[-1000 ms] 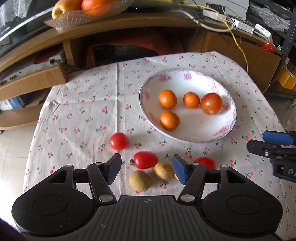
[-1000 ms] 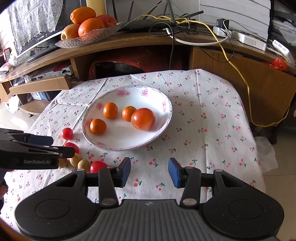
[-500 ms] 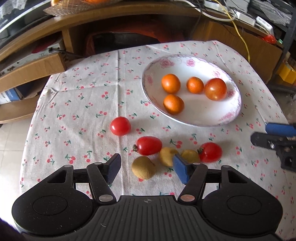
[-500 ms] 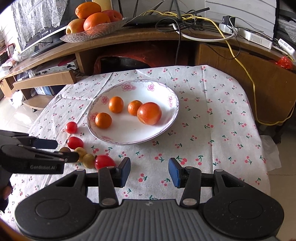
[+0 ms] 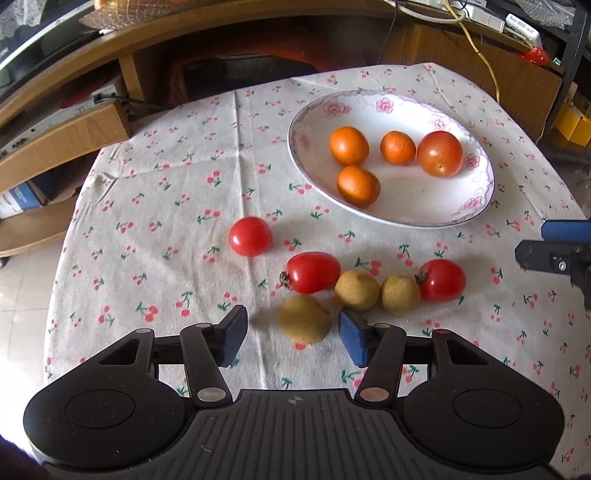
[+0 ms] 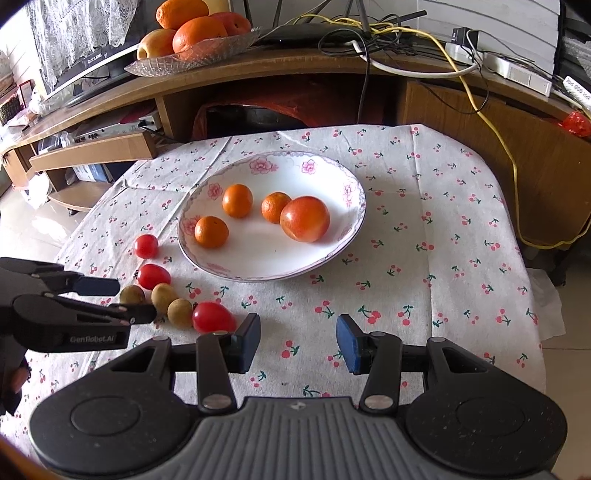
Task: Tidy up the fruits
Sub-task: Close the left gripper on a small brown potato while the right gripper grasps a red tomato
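Note:
A white flowered bowl (image 5: 476,206) (image 6: 347,229) holds three small oranges (image 5: 349,145) and a large tomato (image 5: 439,153) (image 6: 304,218). On the cherry-print cloth lie three cherry tomatoes (image 5: 250,236) (image 5: 313,271) (image 5: 441,280) and three tan longans (image 5: 304,323) (image 5: 357,289) (image 5: 400,294). My left gripper (image 5: 292,334) is open, and the nearest longan sits between its blue fingertips. My right gripper (image 6: 298,343) is open and empty above bare cloth, right of the nearest cherry tomato (image 6: 213,317). The left gripper (image 6: 136,299) shows in the right wrist view by the longans (image 6: 132,294).
A wooden TV stand (image 6: 332,70) runs behind the table with a glass dish of large fruit (image 6: 192,33), cables and a power strip (image 6: 517,74). A low shelf (image 5: 62,136) stands at the back left. The table edge drops to tiled floor on both sides.
My left gripper has pulled back and tilted down, so the loose fruit now lies ahead of its fingertips, with one longan between them. The right gripper has drawn back slightly.

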The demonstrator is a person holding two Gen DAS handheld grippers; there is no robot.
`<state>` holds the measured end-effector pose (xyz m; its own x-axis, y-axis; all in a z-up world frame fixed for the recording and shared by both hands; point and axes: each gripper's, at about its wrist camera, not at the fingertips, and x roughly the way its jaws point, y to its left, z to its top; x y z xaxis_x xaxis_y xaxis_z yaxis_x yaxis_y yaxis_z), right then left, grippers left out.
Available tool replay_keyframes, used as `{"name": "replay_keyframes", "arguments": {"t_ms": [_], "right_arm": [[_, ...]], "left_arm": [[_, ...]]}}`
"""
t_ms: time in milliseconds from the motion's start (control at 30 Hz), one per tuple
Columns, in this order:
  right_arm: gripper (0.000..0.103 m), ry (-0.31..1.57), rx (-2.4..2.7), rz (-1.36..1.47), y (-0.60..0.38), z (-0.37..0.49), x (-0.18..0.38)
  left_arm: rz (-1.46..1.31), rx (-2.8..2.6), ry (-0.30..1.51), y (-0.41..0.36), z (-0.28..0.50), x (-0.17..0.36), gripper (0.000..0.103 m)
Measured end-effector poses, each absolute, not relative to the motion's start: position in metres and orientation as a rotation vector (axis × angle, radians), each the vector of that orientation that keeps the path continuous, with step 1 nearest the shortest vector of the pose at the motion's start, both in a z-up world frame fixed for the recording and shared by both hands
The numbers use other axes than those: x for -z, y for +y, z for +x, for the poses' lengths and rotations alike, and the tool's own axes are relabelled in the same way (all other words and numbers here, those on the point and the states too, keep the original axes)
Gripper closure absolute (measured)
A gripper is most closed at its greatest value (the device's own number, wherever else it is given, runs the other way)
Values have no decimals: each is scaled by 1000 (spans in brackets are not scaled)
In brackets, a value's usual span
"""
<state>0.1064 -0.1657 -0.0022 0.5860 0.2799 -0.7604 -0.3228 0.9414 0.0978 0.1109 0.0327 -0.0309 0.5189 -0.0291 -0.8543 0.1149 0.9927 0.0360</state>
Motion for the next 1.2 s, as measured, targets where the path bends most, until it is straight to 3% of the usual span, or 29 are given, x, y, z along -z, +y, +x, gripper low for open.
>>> {"name": "replay_keyframes", "arguments": {"t_ms": [100, 333, 900, 1200], "right_arm": [[58, 879, -350, -54, -166, 107, 2], [58, 870, -330, -34, -177, 105, -3], [58, 915, -187, 103, -227, 76, -5], [58, 926, -344, -7, -164, 91, 3]], "left_arm": [[83, 98, 1013, 31, 112, 33, 40], [68, 117, 1008, 32, 110, 31, 64], [108, 260, 1051, 8, 71, 28, 66], [96, 242, 1051, 15, 62, 29, 66]]}}
